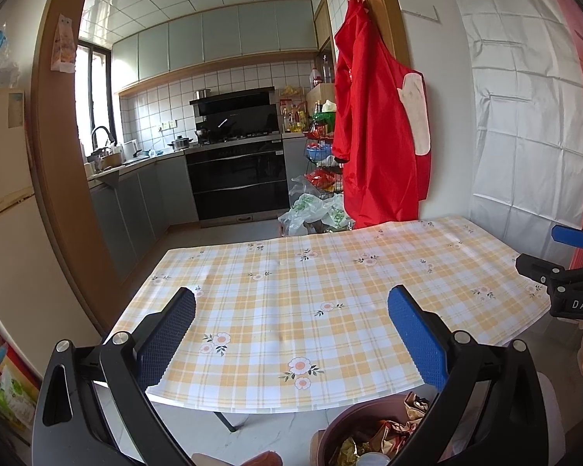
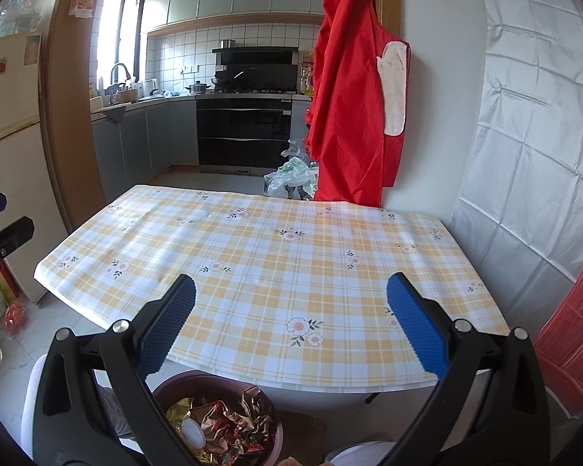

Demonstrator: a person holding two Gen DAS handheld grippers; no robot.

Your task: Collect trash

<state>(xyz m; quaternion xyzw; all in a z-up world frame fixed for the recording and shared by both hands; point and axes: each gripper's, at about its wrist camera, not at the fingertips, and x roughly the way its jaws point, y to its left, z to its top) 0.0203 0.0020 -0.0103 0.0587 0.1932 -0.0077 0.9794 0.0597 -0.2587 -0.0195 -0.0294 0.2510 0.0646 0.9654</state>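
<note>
We hold the left hand-held gripper (image 1: 291, 326) over the near edge of the worktop (image 1: 330, 283); its blue fingers (image 1: 167, 338) are spread wide with nothing between them; below the worktop edge sits the round brown bin (image 2: 276, 433) on the floor, and the trash (image 2: 229, 423), shiny crumpled wrappers and a small white lid, lies inside it; the right hand-held gripper (image 2: 291, 324) is spread wide too, with nothing between its fingers, up above the bin and the checked flower cloth; a red apron (image 2: 353, 116) hangs behind.
</note>
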